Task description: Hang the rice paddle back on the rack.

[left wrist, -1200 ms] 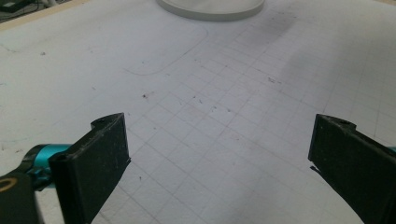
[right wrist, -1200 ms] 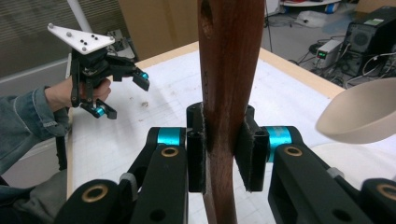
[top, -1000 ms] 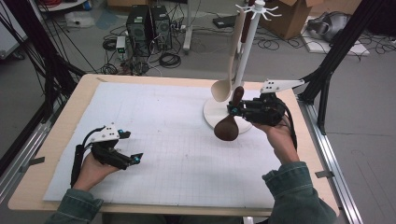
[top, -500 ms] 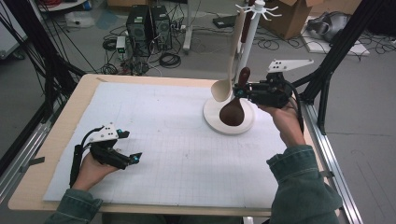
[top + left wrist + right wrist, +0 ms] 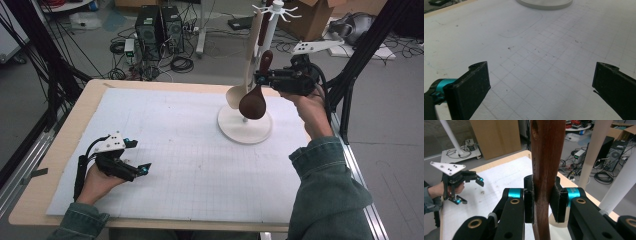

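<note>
Right gripper [image 5: 261, 77] is clamped on the handle of the dark wooden spoon [image 5: 253, 100], pads pressing either side of the shaft just below the hanging hole (hole shows clearly in the right gripper view [image 5: 535, 131]). Spoon hangs bowl-down in the air, over the round base of the white rack [image 5: 245, 131], beside the rack's post and the pale wooden spoon [image 5: 239, 92] already hanging there.

Left gripper [image 5: 134, 167] rests on the worktop [image 5: 60, 145] near the front left corner, jaws wide apart, nothing between them.

Judgement: the step in hand is hanging the dark spoon on a hook at the rack's top [image 5: 274, 9].

How to do it well:
- raise until the hole is level with a free hook, then move in sideways, not down
- keep the shaft vertical so the hole faces the hook tip
- approach from the side away from the pale spoon (a knock sets it swinging)
- release only once the hook is through the hole and takes the weight
- the rack base is light-looking; avoid pushing on the post.
</note>
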The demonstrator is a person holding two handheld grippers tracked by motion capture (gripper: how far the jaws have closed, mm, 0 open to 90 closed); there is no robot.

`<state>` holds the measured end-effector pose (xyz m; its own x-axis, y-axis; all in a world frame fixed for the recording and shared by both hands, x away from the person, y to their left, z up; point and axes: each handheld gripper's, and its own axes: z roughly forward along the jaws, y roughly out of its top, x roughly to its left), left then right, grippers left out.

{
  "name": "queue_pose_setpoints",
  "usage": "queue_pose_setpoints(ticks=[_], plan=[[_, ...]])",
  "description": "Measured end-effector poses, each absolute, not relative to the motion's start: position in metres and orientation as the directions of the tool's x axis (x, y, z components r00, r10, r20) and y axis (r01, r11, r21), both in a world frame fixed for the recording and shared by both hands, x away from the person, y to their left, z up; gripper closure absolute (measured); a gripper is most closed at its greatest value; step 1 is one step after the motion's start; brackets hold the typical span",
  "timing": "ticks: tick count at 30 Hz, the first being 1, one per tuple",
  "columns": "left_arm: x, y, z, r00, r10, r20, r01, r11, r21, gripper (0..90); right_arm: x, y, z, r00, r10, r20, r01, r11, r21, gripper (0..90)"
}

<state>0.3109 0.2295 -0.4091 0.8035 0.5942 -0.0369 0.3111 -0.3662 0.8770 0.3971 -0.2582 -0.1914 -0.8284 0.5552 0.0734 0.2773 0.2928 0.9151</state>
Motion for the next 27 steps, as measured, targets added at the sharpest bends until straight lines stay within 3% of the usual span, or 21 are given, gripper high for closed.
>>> queue_pose_setpoints(ticks=[27], plan=[[0.311, 0.235, -0.409, 0.796, 0.603, -0.043, 0.314, -0.351, 0.882, 1.7, 0.424, -0.252, -0.152, -0.809, 0.584, 0.067, 0.283, 0.288, 0.915, 76.1]])
